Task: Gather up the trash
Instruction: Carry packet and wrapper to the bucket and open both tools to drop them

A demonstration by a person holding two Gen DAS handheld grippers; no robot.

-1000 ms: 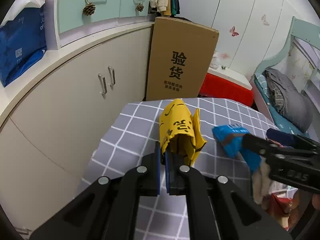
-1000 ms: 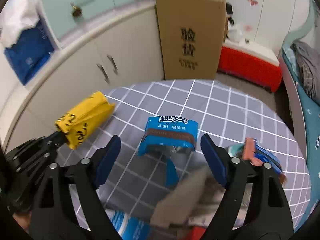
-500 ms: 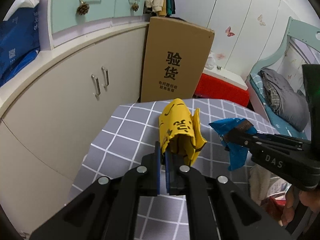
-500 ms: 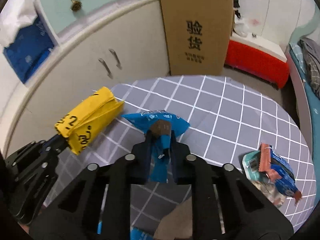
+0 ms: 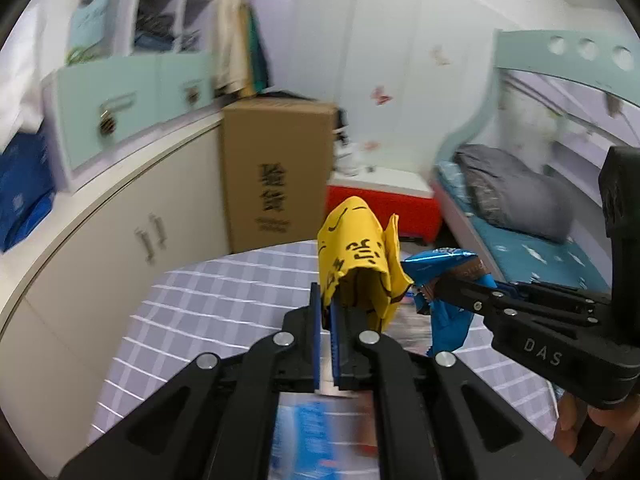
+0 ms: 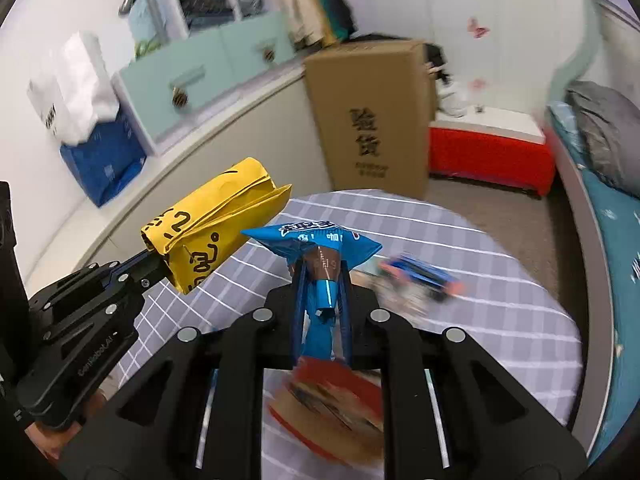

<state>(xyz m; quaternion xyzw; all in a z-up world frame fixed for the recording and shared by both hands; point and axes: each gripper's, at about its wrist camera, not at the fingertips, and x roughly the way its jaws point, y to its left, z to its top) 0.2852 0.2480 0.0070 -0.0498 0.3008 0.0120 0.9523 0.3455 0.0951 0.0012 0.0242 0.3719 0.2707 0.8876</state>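
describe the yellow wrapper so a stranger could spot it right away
Above the round table with the grey checked cloth, two tools hold trash. The yellow wrapper is pinched in the left tool: folded yellow paper with black scribbled print, unlike the glossy blue wrapper beside it.

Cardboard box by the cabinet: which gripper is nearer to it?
Left, slightly. The left gripper with the yellow bag sits toward the cabinet side of the cardboard box; the right gripper sits bedward.

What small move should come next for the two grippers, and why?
Probably carry both pieces away to a bin, which is not in view. The left gripper is shut on the yellow bag, the right gripper on the blue wrapper, both off the table.
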